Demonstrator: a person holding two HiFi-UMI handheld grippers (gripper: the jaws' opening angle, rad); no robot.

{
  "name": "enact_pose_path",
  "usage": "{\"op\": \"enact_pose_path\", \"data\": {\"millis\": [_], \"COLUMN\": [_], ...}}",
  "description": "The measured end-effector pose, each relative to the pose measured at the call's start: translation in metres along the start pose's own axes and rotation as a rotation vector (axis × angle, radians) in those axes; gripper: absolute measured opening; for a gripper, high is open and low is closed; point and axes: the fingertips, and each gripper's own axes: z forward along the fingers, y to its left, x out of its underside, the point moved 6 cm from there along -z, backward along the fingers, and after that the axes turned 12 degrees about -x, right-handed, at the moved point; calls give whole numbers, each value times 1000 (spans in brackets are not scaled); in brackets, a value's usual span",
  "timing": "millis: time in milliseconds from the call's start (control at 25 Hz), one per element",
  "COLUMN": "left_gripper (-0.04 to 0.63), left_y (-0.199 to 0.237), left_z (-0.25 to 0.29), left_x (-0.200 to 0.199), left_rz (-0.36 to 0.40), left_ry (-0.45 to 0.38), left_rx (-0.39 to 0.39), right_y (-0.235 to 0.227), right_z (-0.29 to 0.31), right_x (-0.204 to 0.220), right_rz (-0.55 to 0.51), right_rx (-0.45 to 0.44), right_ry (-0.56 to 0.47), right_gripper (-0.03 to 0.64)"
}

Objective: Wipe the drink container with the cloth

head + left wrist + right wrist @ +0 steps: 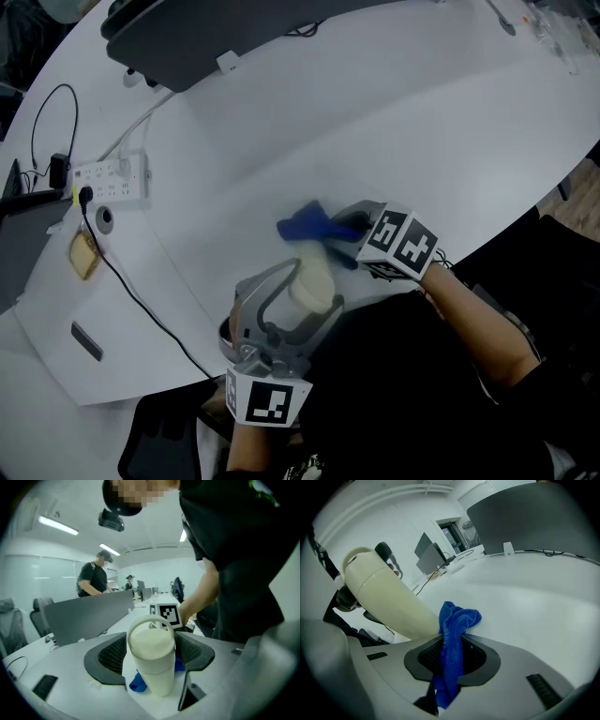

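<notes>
White oval tabletop (394, 112) in an open office, with a grey divider panel (216, 37) along its far edge. A white power strip (111, 180) sits at the left, and a black cable (141, 300) runs from it toward the near edge. A flat dark slab (86, 340) lies near the left corner.

Printed marks: black-and-white square markers on the right cube (401, 242) and the left cube (267, 401).

Head view only: the overall layout, with both hands close together at the near edge. Left gripper view only: ceiling strip lights (58, 526), a person standing behind the panel (93, 578), an office chair (40, 613), and the right cube's marker behind the cup. Right gripper view only: monitors (431, 555) on a far desk.

The left hand-held gripper (305, 289) has its jaws spread wide. Their pads sit against both sides of the cream drink container (151, 660), just under its lid and loop handle, so it is gripped.

The right hand-held gripper (452, 653) has its jaws nearly together, pinching the blue cloth (452, 639). One end bunches out past the tips and the other hangs back between the jaws. That bunch lies against the container's lower side, just over the tabletop. In the head view the cloth (305, 225) shows just beyond the container.
</notes>
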Motion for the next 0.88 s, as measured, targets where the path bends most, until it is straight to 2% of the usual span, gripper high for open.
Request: {"op": "enact_pose_path", "data": {"millis": [80,160,200,280,360,400,520,640,760,880], "left_gripper": [304,307,307,291,288,288,287,287,287,287], "left_y": [-5,-13,-14,-12,-8,-7,0,11,17,22], "left_z": [-9,-7,-2,4,5,4,3,6,9,9], "left_x": [3,3,2,0,0,1,3,4,4,4], "left_rz": [-58,-117,-131,-145,-136,-114,-21,33,70,75], "left_ry": [24,37,34,21,9,-2,-67,-98,-88,-79], "left_rx": [-195,-335,-370,-387,-341,-294,-80,112,222,264], "right_y": [-1,1,2,2,4,7,29,58,70,54], "right_z": [0,-1,-1,-1,-6,-14,-62,-105,-98,-69], "right_x": [1,2,3,4,3,0,-23,-50,-55,-42], "right_rz": [-3,-5,-9,-12,5,20,51,36,9,69], "right_rx": [9,20,29,48,47,36,-28,-156,-232,-195], "right_ry": [-16,-26,-30,-38,-67,-103,-309,-464,-448,-417], "right_gripper": [69,69,69,69,71,72,72,72,72,70]}}
